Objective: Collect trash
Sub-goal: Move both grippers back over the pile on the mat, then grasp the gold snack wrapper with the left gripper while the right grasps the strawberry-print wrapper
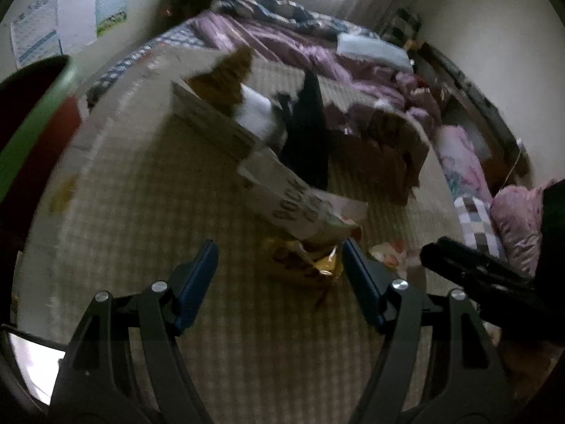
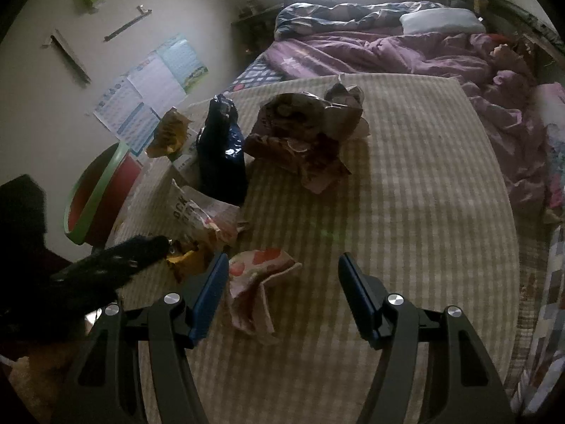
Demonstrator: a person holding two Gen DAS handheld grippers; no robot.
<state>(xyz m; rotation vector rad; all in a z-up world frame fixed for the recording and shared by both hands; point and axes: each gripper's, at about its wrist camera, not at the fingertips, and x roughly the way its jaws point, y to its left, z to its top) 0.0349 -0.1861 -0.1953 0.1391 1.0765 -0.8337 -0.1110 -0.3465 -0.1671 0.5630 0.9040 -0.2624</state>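
Wrappers lie on a checked mat point(image 2: 406, 183). My left gripper point(image 1: 280, 282) is open, its jaws either side of a yellow wrapper point(image 1: 310, 265) that lies under a white printed bag point(image 1: 300, 205). My right gripper point(image 2: 282, 296) is open and empty, with a pink-and-red wrapper point(image 2: 257, 282) by its left finger. Further off in the right wrist view are a dark blue bag point(image 2: 222, 152), a brown crumpled bag point(image 2: 303, 134) and a yellow packet point(image 2: 169, 134). The left gripper shows there as a dark shape point(image 2: 106, 268).
A green-rimmed red bin point(image 2: 99, 194) stands left of the mat, also in the left wrist view point(image 1: 39, 113). A bed with purple bedding point(image 2: 406, 53) and a white pillow point(image 2: 441, 21) lies behind. Pillows point(image 1: 512, 226) lie at the right. Papers hang on the wall point(image 2: 148, 99).
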